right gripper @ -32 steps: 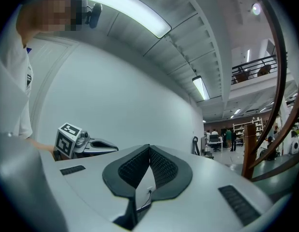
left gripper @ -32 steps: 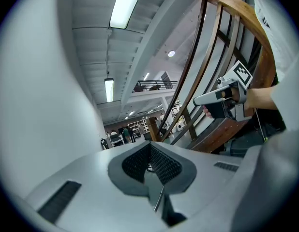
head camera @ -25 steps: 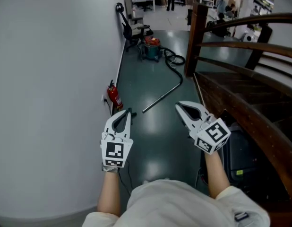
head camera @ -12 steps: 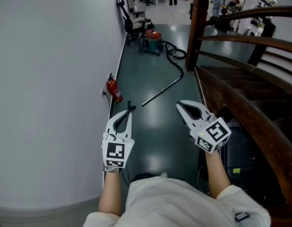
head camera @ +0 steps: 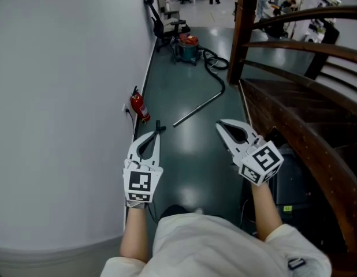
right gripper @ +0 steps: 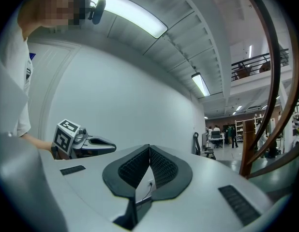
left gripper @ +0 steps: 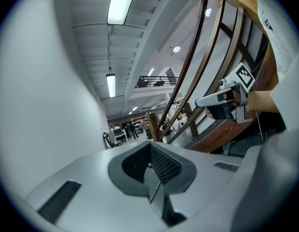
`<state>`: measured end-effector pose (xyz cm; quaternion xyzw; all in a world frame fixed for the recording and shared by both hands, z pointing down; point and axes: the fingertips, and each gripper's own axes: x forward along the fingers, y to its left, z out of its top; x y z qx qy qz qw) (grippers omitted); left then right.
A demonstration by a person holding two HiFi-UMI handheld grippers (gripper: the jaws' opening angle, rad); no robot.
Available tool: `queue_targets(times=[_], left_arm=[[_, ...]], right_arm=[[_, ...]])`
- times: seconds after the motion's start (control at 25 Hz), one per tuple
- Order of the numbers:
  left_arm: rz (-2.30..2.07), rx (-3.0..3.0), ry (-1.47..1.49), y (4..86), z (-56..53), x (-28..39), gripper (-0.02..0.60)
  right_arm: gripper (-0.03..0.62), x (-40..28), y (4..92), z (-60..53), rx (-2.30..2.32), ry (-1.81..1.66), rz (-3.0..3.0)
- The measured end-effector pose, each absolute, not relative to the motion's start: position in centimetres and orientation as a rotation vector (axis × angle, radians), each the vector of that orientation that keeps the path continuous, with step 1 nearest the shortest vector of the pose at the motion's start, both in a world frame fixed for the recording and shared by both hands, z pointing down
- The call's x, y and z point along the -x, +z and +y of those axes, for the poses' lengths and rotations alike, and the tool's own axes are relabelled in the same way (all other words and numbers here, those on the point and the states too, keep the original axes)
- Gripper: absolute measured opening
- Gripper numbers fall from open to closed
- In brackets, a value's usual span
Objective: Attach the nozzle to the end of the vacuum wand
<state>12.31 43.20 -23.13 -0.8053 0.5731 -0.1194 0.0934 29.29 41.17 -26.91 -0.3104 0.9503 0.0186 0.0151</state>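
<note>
L gripper & R gripper: both shut, empty. Not started, approx zero done. Wand flat on floor at 12 o'clock, well off; vacuum beyond. Nozzle unclear, maybe dark bit by L tip. Pickup & fitting left.
</note>
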Motion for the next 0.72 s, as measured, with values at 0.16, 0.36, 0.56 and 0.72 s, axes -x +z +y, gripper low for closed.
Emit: queue_targets(times=[0.16, 0.36, 0.56, 0.72], left_arm=[[1.700, 2.403, -0.359, -22.8, 42.8, -12.4, -0.002], [1.707, 2.409, -0.362, -22.4, 41.7, -11.7, -0.002], [1.713, 2.418, -0.358, -21.7, 39.4, -10.3, -0.002], [1.717, 2.432, -0.345, -20.8, 36.6, -8.9, -0.002]], right_arm=[[0.026, -29.3, -26.5, 40.2, 0.974, 0.022, 2.954], [0.028, -28.3, -26.5, 39.2, 0.964, 0.039, 2.959], [0.026, -27.2, -25.9, 37.0, 0.973, 0.041, 2.974], [0.028, -26.0, -25.9, 34.3, 0.991, 0.076, 2.980]])
